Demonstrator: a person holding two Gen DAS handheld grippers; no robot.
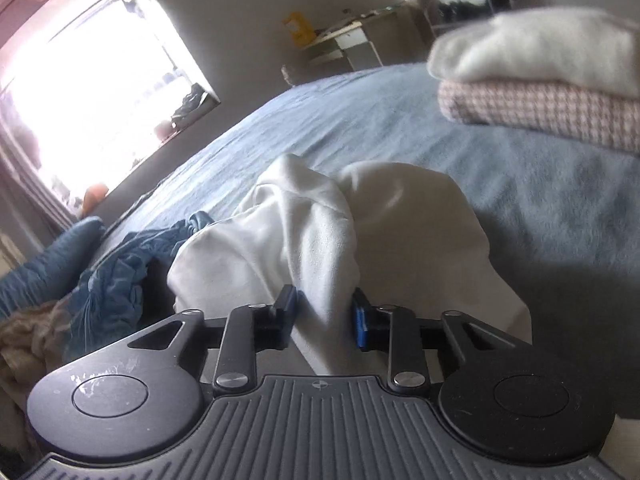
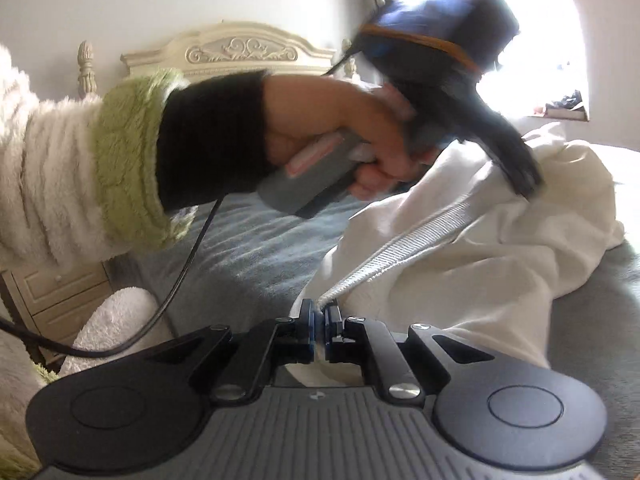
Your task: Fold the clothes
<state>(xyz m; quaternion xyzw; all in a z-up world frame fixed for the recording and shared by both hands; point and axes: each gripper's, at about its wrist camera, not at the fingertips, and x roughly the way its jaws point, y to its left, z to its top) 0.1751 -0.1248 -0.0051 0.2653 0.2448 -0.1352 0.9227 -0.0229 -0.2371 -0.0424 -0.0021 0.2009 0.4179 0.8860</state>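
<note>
Gripping the crumpled cream cotton garment (image 1: 304, 236) on the grey-blue bedspread (image 1: 520, 200), your left gripper (image 1: 326, 312) pinches a fold, your right gripper (image 2: 319, 322) its ribbed hem; next, spread it flat.

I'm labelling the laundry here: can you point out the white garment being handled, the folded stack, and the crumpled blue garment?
white garment (image 1: 304, 232): left wrist view, on the bunched fold above the claw.
folded stack (image 1: 560, 108): left wrist view, on the checked lower piece.
crumpled blue garment (image 1: 120, 276): left wrist view, on its middle.
</note>
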